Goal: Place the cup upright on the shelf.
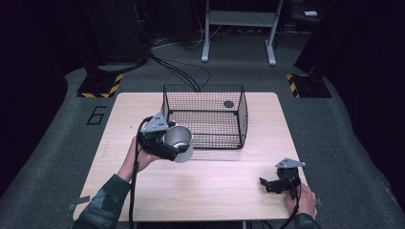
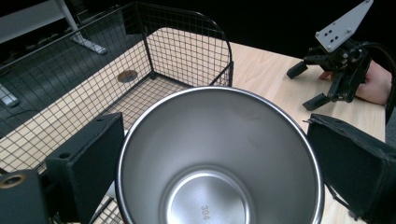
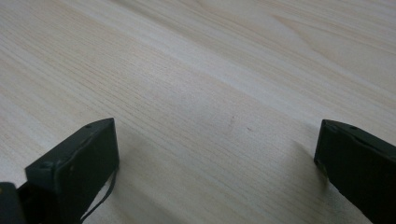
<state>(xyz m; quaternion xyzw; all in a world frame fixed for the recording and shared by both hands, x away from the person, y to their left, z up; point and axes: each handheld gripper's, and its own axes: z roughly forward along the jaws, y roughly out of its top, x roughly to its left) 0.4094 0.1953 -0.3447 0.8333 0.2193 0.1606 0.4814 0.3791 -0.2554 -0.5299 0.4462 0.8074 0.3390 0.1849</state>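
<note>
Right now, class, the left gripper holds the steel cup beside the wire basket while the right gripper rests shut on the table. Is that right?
Not quite: the right gripper is open, its jaws wide apart over bare table in the right gripper view. The left gripper does hold the steel cup beside the wire basket.

cup [image 2: 219,154]: base cut off by edge | basket [image 2: 56,126]: near side cut off

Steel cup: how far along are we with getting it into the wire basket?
Done: the left hand-held gripper is shut on the steel cup and holds it above the table, beside the wire basket's front left corner. Left: carrying it over the rim and releasing. The right hand-held gripper rests open on the table.
</note>
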